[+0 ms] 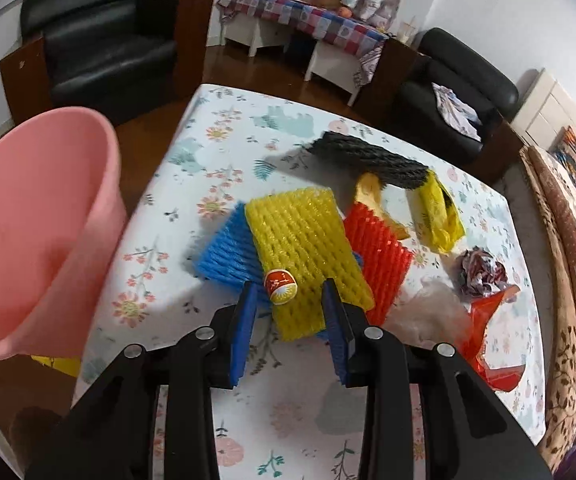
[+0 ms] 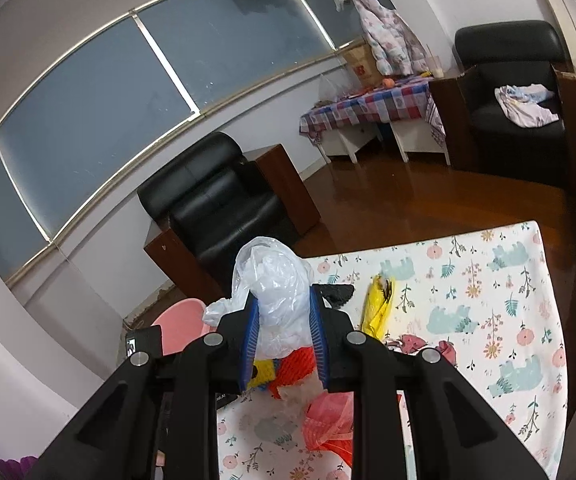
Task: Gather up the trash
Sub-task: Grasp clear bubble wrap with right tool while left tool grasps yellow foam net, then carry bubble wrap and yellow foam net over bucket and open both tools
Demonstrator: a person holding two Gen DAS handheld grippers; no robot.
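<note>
While the left gripper (image 1: 289,300) hangs low over the counter (image 1: 224,128) with its blue fingers (image 1: 248,320) spread wide, nothing sits clamped between them. Its tips frame the near edge of a yellow foam net (image 1: 303,248) at the centre of the left wrist frame; a round red-and-white sticker (image 1: 280,286) shows on that net between the tips. Whether the fingers touch the net cannot be told. The yellow net lies on top of a blue net (image 1: 224,256) to its left and a red net (image 1: 379,256) to its right. Toward the upper right of them a black net (image 1: 367,158) rests across a yellow bag (image 1: 435,212). At right lie a crumpled paper ball (image 1: 481,272), a red wrapper (image 1: 487,328) and a pale plastic film (image 1: 427,312). A pink bucket (image 1: 36,232) fills the left edge of the frame, beside the counter and off it.

The right gripper (image 2: 284,328) is held above the counter, its fingers (image 2: 317,332) closed partway on a clear plastic bag (image 2: 272,280), which bulges upward out of them at the centre of the right wrist frame. Below it show the red net, the yellow bag (image 2: 377,308) and, at lower left, the rim of the bucket (image 2: 180,320).
</note>
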